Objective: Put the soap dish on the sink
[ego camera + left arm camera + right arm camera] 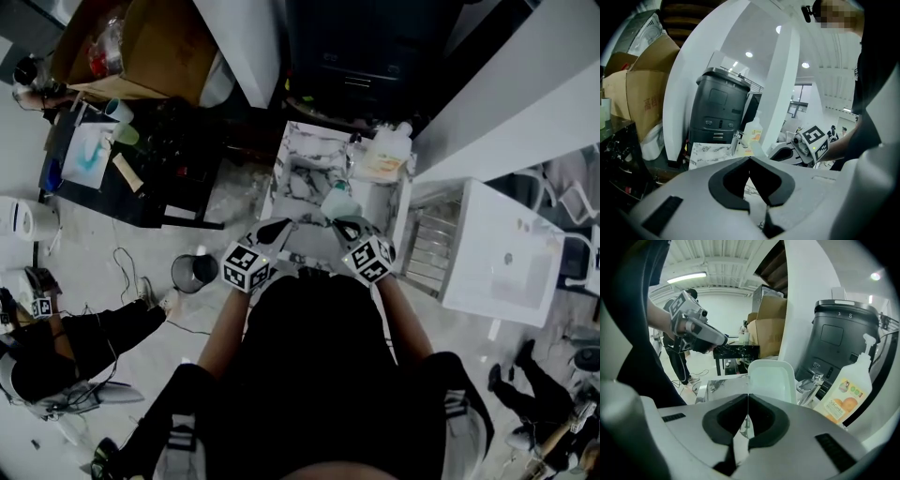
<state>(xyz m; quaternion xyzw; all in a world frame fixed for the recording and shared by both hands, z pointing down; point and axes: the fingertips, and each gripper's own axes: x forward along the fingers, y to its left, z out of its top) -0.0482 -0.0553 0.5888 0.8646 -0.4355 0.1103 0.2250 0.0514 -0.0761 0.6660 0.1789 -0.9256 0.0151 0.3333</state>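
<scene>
**Pinched in right gripper (pixel 748 398): soap dish (pixel 771 380), over near right part of sink (pixel 302 139)**

At right gripper: jaws pressed together on the dish's near rim, tips meeting in a thin line. Pinched strip of rim hidden behind the pads, so depth of grip not readable. Dish standing up beyond the tips, lower edge cut off by the jaws.

In head view, same gripper (pixel 350 223) with soap dish (pixel 338 201) above the sink, near its front edge and right of the basin. Touching the sink top or clear of it: cannot tell, too dark.

At left gripper (pixel 750 159): jaws closed tip to tip, nothing between them. In head view, that gripper (pixel 277 228) at the sink's front edge, just beside the right one.

Faucet (pixel 812 379) at the back edge, just right of the dish and partly behind it. Soap bottle (pixel 845 394) at the back right corner, base cut off by the gripper body, label print too small to read. Basin mostly covered by the gripper bodies in both gripper views.

Beyond the sink: dark bin (pixel 840 333). Cardboard box (pixel 644 98) off to the left, partly out of frame.
</scene>
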